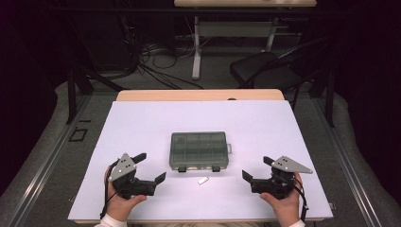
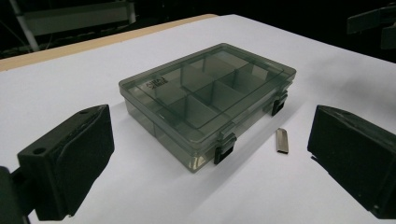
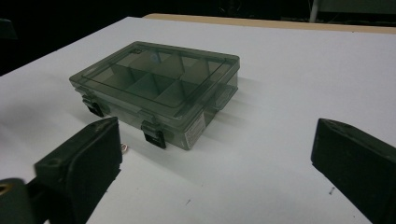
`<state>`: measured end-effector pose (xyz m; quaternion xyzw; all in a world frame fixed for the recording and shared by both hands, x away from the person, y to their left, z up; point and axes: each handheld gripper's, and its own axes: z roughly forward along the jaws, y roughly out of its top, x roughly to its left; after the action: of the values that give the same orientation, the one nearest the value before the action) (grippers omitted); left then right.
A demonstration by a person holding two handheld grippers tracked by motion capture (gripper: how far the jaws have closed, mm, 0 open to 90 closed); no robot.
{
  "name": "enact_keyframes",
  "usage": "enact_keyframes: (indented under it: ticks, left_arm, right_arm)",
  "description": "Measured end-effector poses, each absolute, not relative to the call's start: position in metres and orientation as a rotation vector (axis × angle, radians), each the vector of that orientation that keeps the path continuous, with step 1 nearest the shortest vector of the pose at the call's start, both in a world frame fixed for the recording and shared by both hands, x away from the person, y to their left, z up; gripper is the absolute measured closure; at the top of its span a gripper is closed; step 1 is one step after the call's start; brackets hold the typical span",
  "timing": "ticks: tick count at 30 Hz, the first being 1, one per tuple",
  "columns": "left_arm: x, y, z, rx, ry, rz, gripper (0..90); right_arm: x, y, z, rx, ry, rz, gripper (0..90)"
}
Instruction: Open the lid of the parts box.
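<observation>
Both grippers rest at the near table edge with jaws spread wide and empty: left gripper [image 1: 150,167], right gripper [image 1: 257,168]. Between them lies a small metal clip [image 1: 203,180] on the white tabletop [image 1: 142,123]. Just beyond it sits the closed, translucent grey compartment box [image 1: 199,150], latches facing the person.

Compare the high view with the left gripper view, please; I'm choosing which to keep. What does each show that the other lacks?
The high view alone has both hands, the left gripper, the right gripper, a chair and floor cables. The left gripper view alone gives the box's two front latches close up. Both share the shut compartment box, the small metal clip before it, and the white table.
</observation>
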<state>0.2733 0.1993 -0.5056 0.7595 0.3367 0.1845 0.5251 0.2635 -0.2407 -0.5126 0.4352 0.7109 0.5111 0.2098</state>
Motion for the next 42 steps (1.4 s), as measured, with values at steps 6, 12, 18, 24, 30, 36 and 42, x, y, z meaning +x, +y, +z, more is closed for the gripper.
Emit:
enact_keyframes:
  ticks: [6,12,18,24,30,36,42]
  left_arm:
    - [0.283,0.188,-0.5,1.819,0.829,0.447,14.5]
    - [0.295,0.17,-0.484,1.835,0.829,0.459,18.0]
    - [0.313,0.158,-0.476,1.817,0.861,0.451,31.6]
    - [0.322,0.152,-0.482,1.788,0.929,0.479,48.1]
    - [0.316,0.156,-0.498,1.807,0.911,0.47,55.3]
    - [0.306,0.152,-0.515,1.849,0.897,0.493,60.4]
    - [0.298,0.145,-0.519,1.858,0.886,0.46,66.5]
  right_arm:
    - [0.268,-0.217,-0.499,1.118,1.997,1.318,16.7]
    - [0.279,-0.196,-0.495,1.079,2.058,1.306,26.8]
    - [0.295,-0.184,-0.49,1.068,2.094,1.321,42.6]
    - [0.308,-0.175,-0.493,1.054,2.077,1.35,51.7]
    - [0.302,-0.167,-0.506,0.971,2.052,1.308,55.0]
    - [0.292,-0.169,-0.523,0.967,2.045,1.311,58.8]
    - [0.288,-0.17,-0.527,0.985,2.057,1.395,64.6]
